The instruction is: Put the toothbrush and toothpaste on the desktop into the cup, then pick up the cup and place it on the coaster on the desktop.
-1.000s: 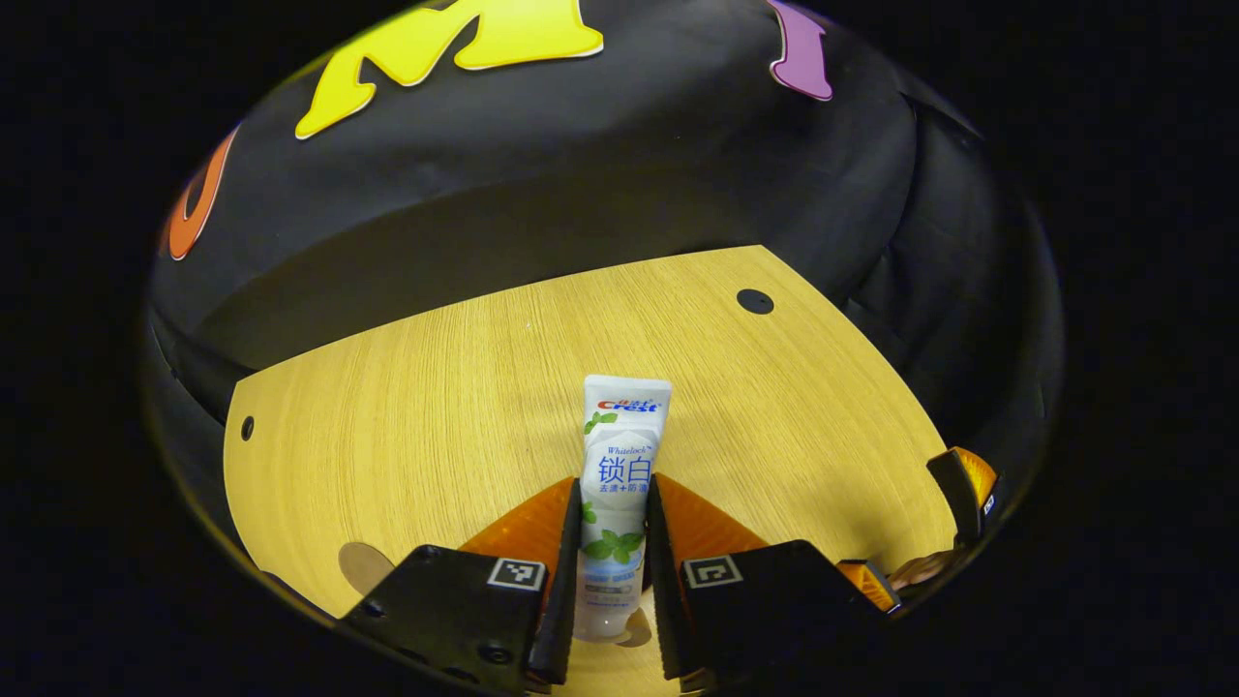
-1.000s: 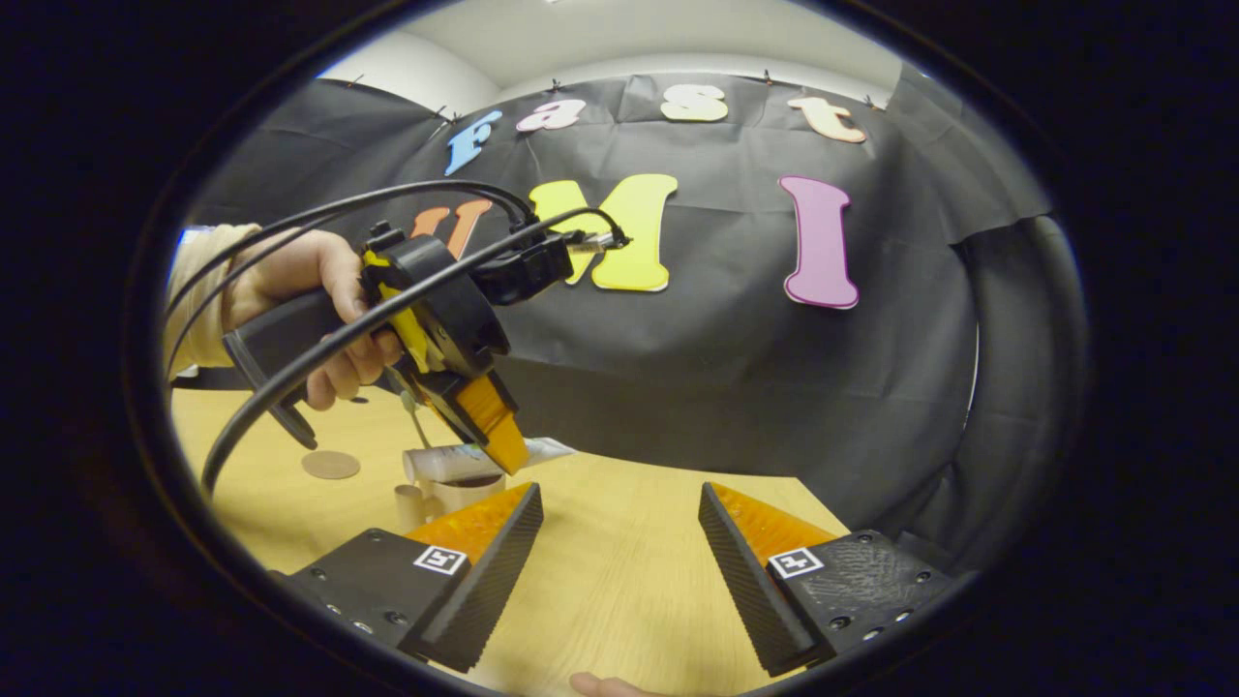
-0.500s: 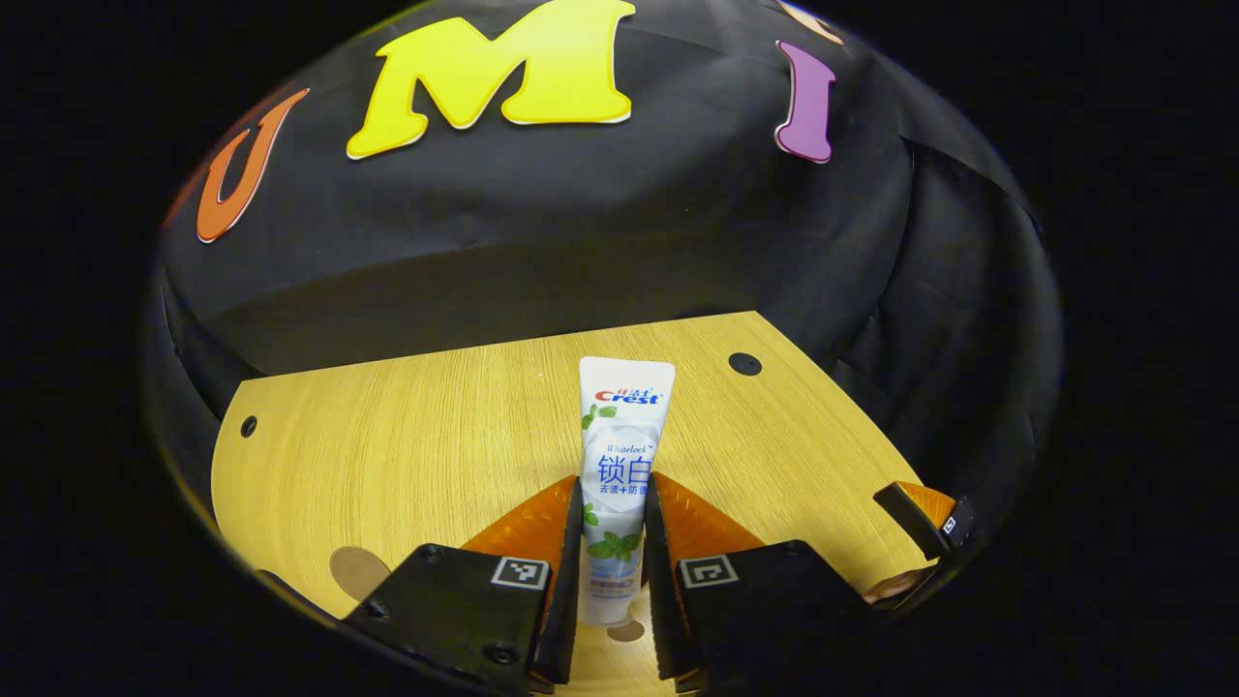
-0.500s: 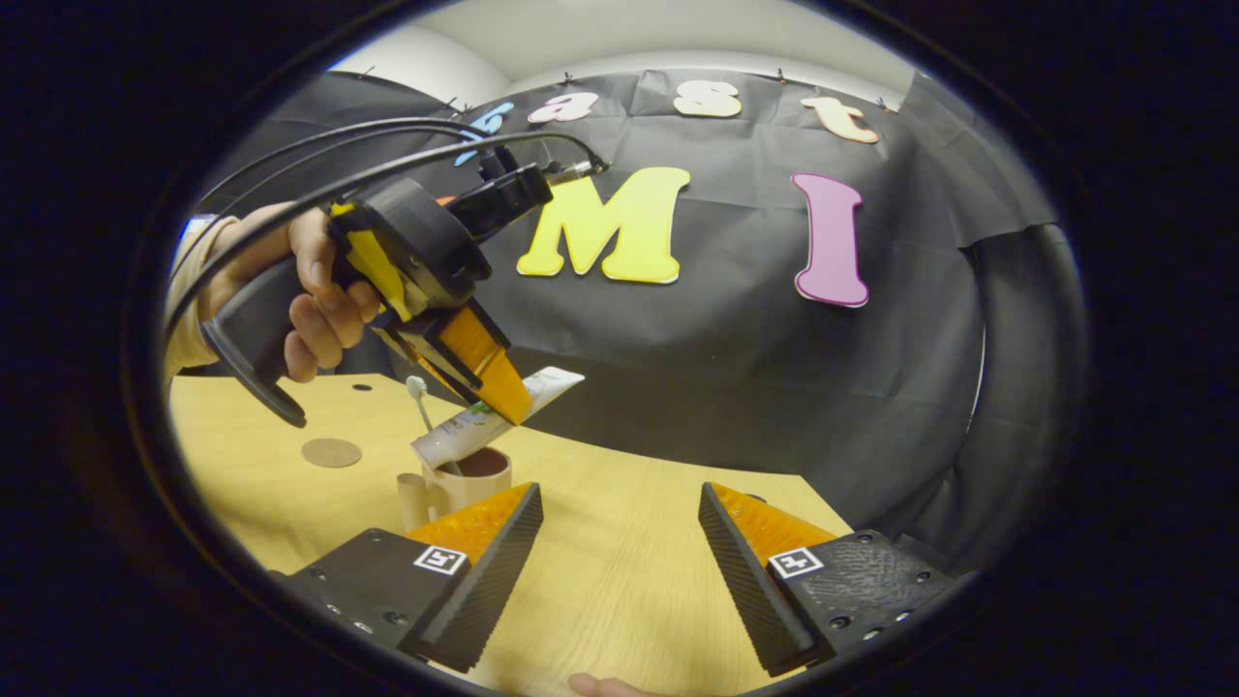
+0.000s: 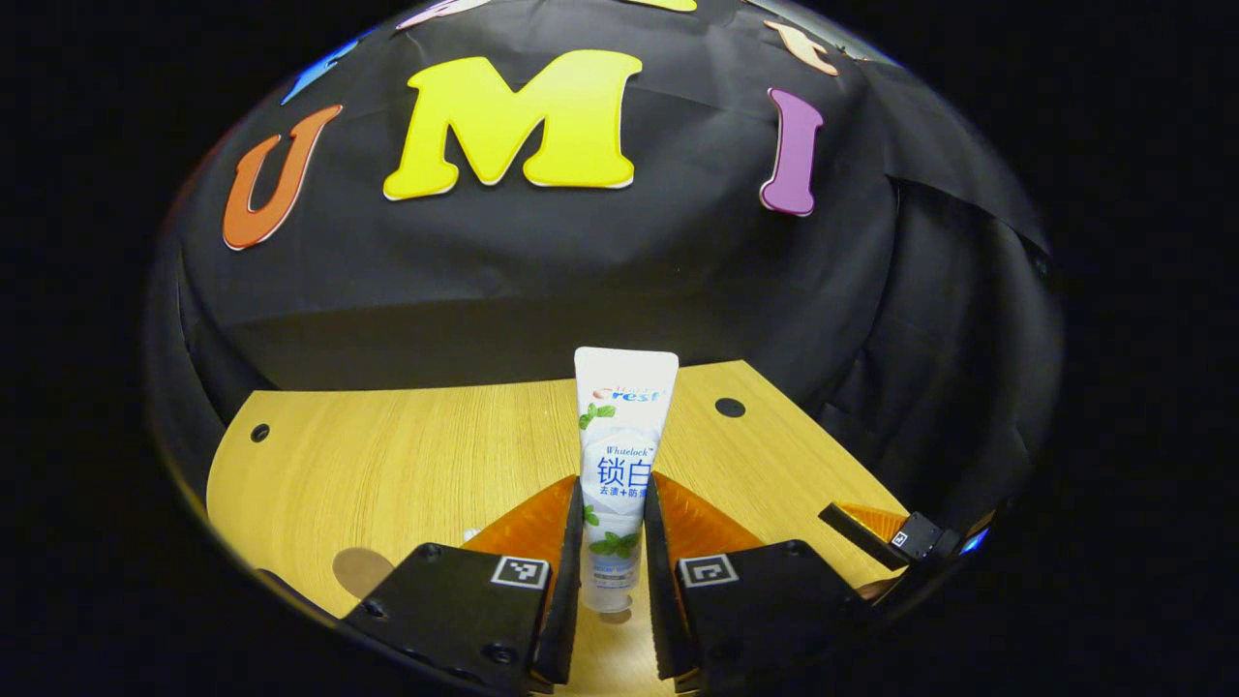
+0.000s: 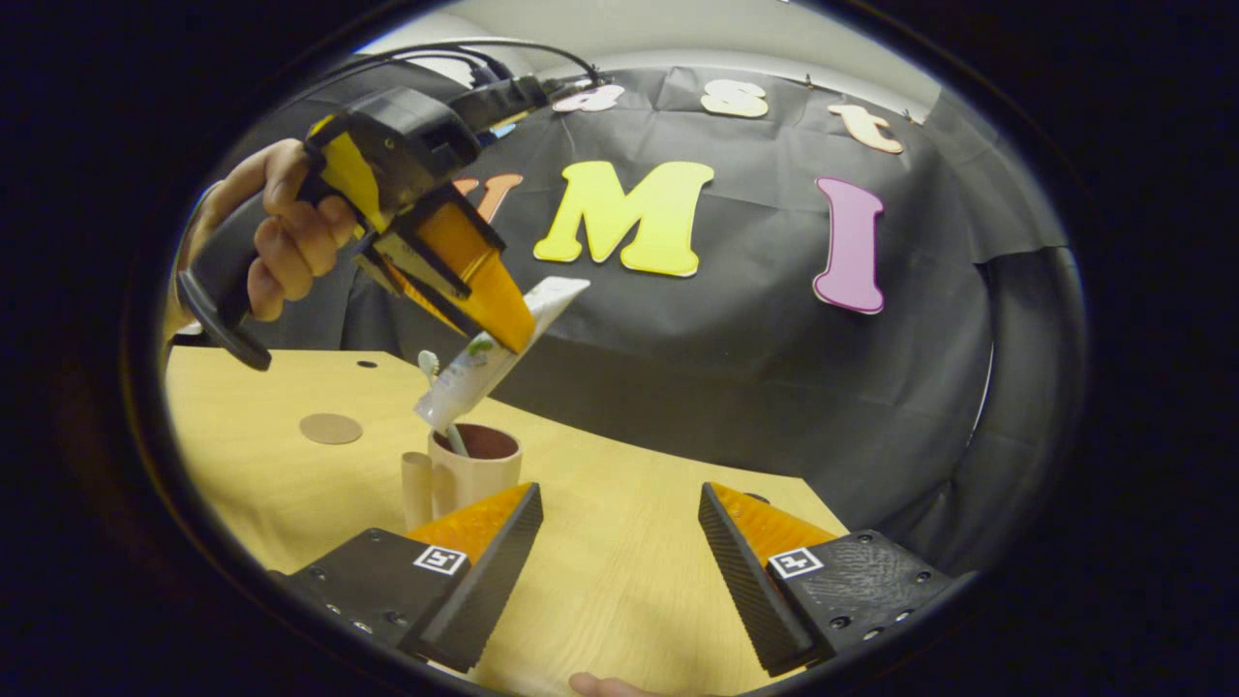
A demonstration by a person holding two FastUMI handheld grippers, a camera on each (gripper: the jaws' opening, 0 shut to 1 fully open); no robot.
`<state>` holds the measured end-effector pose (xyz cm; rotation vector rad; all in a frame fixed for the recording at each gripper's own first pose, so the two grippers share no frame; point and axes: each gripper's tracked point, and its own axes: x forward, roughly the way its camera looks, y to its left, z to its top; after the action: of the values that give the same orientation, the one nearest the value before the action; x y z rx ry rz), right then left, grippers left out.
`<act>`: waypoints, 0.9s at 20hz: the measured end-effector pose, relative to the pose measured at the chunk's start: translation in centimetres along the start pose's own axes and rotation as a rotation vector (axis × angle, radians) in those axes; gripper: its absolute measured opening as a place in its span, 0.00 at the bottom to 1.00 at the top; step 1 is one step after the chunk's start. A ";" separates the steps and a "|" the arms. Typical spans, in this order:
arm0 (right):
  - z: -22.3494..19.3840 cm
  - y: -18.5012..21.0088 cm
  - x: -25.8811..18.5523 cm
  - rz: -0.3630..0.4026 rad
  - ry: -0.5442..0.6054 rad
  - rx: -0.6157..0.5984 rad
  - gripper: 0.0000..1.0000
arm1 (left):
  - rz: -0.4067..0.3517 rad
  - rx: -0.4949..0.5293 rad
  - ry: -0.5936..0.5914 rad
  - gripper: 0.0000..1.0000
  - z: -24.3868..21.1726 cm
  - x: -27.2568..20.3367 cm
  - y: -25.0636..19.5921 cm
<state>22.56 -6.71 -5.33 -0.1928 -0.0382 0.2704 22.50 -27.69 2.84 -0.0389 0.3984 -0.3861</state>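
Left gripper clamped the toothpaste, cap tilted toward the cup at 7 o'clock; right gripper gaped wide, holding nothing.

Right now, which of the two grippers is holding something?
The left gripper: its fingers are shut on the toothpaste, tilted above the cup. The right gripper is open, holding nothing.

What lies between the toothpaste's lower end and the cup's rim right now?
Only air: in the right gripper view, the toothpaste hangs tilted just above the cup, not yet inside; the toothbrush stands alongside.
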 end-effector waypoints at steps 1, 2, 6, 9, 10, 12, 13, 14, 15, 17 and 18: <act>0.0 0.0 0.0 0.001 0.001 -0.001 0.96 | 0.022 0.018 -0.031 0.40 0.6 0.0 0.5; -0.1 0.1 0.1 0.002 0.005 -0.003 0.96 | 0.037 0.030 -0.060 0.35 0.8 0.2 0.9; -0.4 0.1 0.2 0.000 0.014 -0.011 0.98 | 0.038 0.017 -0.076 0.35 -0.8 1.6 1.2; -0.5 0.1 0.4 -0.001 0.017 -0.013 0.98 | 0.040 0.003 -0.100 0.35 -1.7 2.3 1.2; -0.6 0.1 0.4 -0.001 0.019 -0.013 0.96 | 0.038 -0.007 -0.109 0.35 -2.0 2.5 1.0; -0.7 0.2 0.5 0.000 0.022 -0.017 0.96 | 0.031 -0.003 -0.115 0.35 -2.5 2.6 0.7; -0.6 0.2 0.5 0.001 0.021 -0.019 0.96 | 0.026 -0.005 -0.115 0.35 -2.6 2.6 0.7; -0.7 0.2 0.5 0.002 0.021 -0.019 0.96 | 0.021 -0.008 -0.110 0.35 -2.7 2.6 0.6; -0.6 0.3 0.5 0.001 0.021 -0.019 0.96 | 0.021 -0.010 -0.110 0.35 -2.7 2.5 0.6; -0.6 0.2 0.4 -0.002 0.022 -0.018 0.96 | 0.024 -0.014 -0.108 0.36 -2.8 2.4 0.8; -0.6 0.2 0.4 -0.002 0.022 -0.018 0.96 | 0.022 -0.019 -0.104 0.36 -3.0 2.3 0.8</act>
<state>22.89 -6.52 -5.99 -0.2134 -0.0185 0.2660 23.60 -27.70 -0.82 -0.0727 0.2990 -0.3575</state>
